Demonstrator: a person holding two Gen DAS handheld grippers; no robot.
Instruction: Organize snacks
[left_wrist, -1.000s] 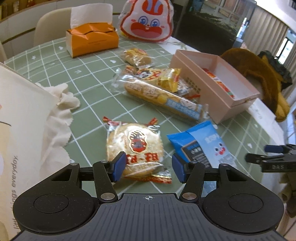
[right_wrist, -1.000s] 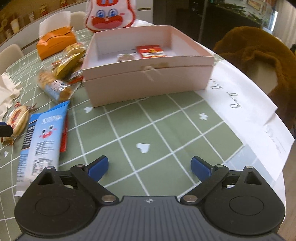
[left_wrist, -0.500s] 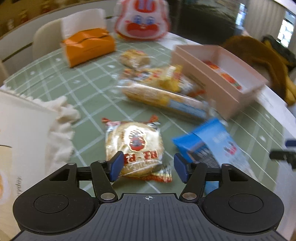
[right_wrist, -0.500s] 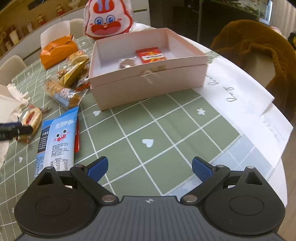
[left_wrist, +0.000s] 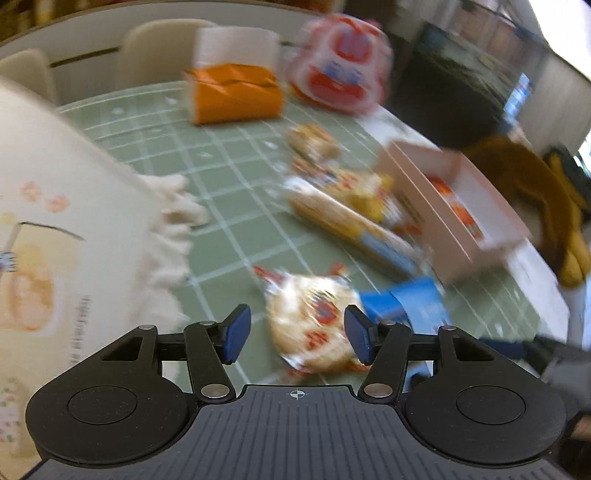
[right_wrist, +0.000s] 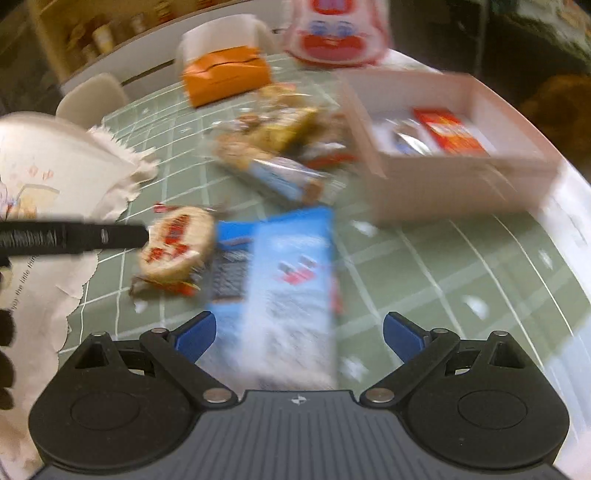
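Observation:
Both views are motion-blurred. My left gripper (left_wrist: 297, 334) is open, its blue pads on either side of a round rice-cracker packet (left_wrist: 314, 325) lying on the green checked tablecloth. My right gripper (right_wrist: 299, 336) is open over a blue snack packet (right_wrist: 280, 280), which also shows in the left wrist view (left_wrist: 410, 301). The cracker packet (right_wrist: 177, 245) lies left of it, with the left gripper's finger (right_wrist: 74, 236) reaching in beside it. A pink open box (right_wrist: 443, 147) holds a red packet (right_wrist: 448, 134) and another small snack. Several wrapped snacks (right_wrist: 273, 158) lie in a pile left of the box.
An orange tissue box (left_wrist: 232, 92) and a red-and-white rabbit bag (left_wrist: 338, 66) stand at the far side. A cream cloth bag (left_wrist: 55, 240) with fringe lies at the left. A brown plush (left_wrist: 532, 199) sits beyond the box. White paper (right_wrist: 569, 210) lies at the table's right edge.
My right gripper has swung left, from bare tablecloth in front of the box to over the blue packet. My left gripper shifted left and opened wider around the cracker packet.

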